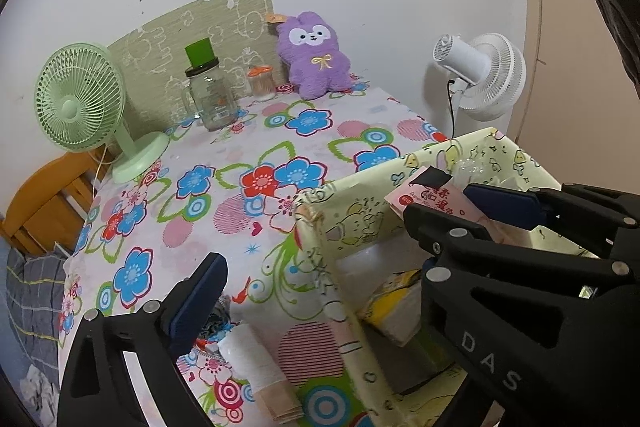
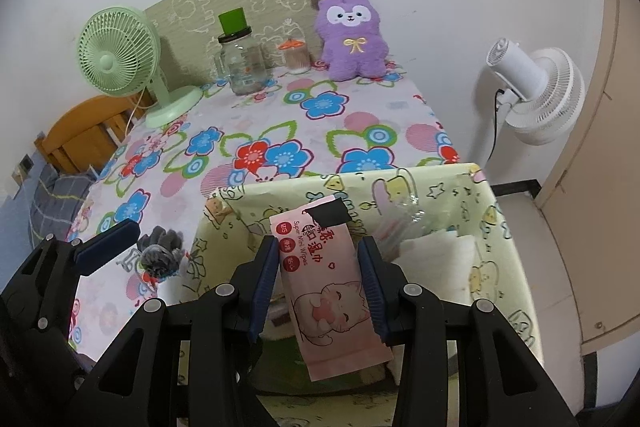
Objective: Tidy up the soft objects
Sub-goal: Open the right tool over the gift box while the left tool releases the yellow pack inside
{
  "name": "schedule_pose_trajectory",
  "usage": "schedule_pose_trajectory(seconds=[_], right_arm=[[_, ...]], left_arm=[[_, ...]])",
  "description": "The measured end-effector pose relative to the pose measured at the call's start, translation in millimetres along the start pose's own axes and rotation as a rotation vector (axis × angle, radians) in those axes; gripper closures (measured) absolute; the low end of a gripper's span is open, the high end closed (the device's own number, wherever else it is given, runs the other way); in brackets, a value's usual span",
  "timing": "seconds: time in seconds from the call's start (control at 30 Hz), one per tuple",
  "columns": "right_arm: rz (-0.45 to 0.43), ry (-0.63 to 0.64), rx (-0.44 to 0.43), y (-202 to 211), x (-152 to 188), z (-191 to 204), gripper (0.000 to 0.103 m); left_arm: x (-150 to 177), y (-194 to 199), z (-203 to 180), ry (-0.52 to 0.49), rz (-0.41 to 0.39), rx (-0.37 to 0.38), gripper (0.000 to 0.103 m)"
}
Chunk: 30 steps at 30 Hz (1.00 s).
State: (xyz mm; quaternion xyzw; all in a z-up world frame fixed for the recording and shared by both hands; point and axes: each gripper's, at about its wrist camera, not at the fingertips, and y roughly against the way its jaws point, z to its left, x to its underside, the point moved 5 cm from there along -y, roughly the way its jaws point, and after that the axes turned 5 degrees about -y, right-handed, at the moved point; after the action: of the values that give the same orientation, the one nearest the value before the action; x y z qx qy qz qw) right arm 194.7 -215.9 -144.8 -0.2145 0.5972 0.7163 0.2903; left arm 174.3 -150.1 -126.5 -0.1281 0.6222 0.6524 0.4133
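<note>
My right gripper (image 2: 319,279) is shut on a pink pack of wet wipes (image 2: 324,283) and holds it over the open yellow cartoon-print box (image 2: 492,227). The pack also shows in the left wrist view (image 1: 432,201), with the right gripper (image 1: 460,211) above the box (image 1: 360,203). My left gripper (image 1: 320,267) is open and empty beside the box's left wall. A folded white and beige cloth (image 1: 260,371) and a grey fuzzy item (image 2: 160,251) lie on the floral tablecloth by the box. A yellow tissue pack (image 1: 396,303) lies inside the box.
A purple plush bunny (image 1: 316,55) sits at the back against the wall. A green fan (image 1: 80,99), a glass jar with a green lid (image 1: 208,91) and a small toothpick jar (image 1: 262,83) stand at the back. A white fan (image 1: 488,75) stands right of the table.
</note>
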Motion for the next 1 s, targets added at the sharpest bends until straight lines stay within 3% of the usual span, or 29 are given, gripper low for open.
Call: schedule_pose_trajectory(seconds=[0.4,0.43,0.5,0.57,1.0], right_arm=[[-0.011,0.019,-0.004,-5,0,13,0.056],[-0.016,0.022,-0.006,-4,0,14,0.055],[-0.022,0.032,-0.002,-2,0,15,0.043],[-0.031,0.035,0.009,2,1,15,0.04],[-0.059,0.05,0.042,33,13,18,0.036]], left_arm=[[7,-5,12,0.03,0.017,0.003,0.001],[7,-4,11,0.03,0.015,0.004,0.001],[8,-3,11,0.031,0.013,0.005,0.0],[8,-1,10,0.032,0.009,0.009,0.0],[12,27,8,0.045,-0.033,0.016,0.0]])
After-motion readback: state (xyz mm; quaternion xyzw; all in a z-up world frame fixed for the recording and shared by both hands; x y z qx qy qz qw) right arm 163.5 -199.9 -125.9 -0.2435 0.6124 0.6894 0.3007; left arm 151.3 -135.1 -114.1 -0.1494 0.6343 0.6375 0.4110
